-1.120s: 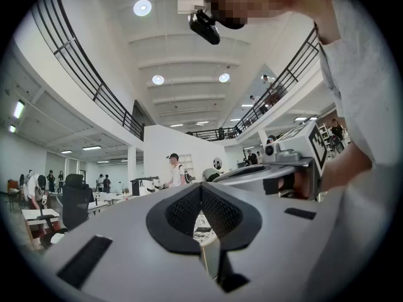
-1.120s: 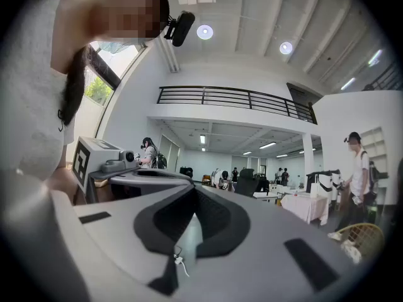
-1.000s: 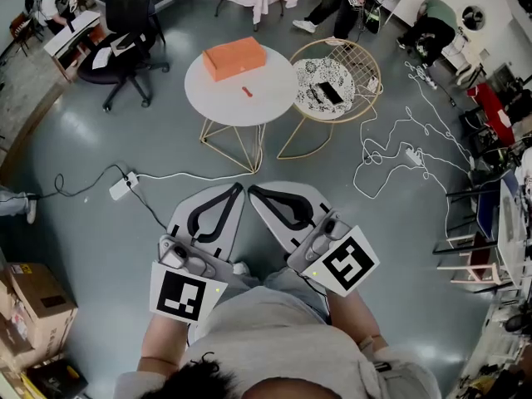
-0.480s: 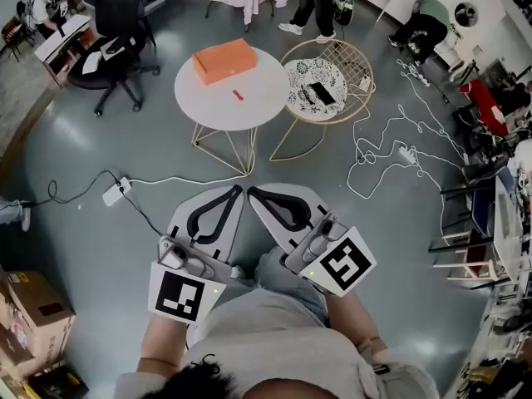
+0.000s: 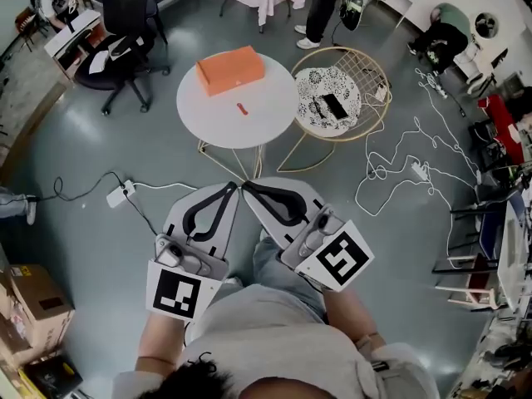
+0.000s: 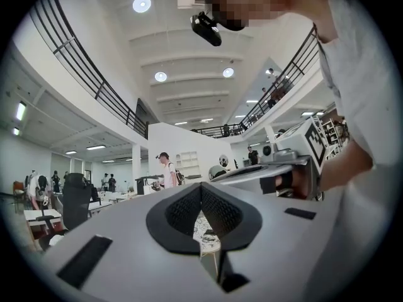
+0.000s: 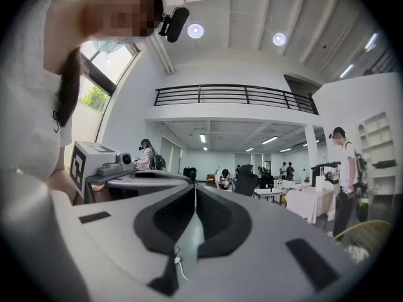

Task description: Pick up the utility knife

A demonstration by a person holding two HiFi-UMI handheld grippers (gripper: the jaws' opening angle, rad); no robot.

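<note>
The utility knife (image 5: 243,109) is a small red object lying on the round white table (image 5: 266,119), in front of an orange box (image 5: 230,68). Both grippers are held close to the body, well short of the table, with their tips pointing toward it. In the head view my left gripper (image 5: 234,186) is shut with nothing in it, and my right gripper (image 5: 247,186) is shut and empty too, its tip almost meeting the left one. The left gripper view shows its jaws (image 6: 200,185) together, and the right gripper view shows the same (image 7: 194,186). The knife does not show in either gripper view.
A wire-framed round table (image 5: 366,65) with a patterned top and a dark device stands right of the white table. A black office chair (image 5: 125,32) is at the back left. Cables (image 5: 399,165) and a power strip (image 5: 121,193) lie on the floor. Cardboard boxes (image 5: 33,306) sit at the left. People stand at the back.
The view has shifted a little, so the tables sit slightly lower and further right. Both grippers stay shut near the body, their tips now closer together.
</note>
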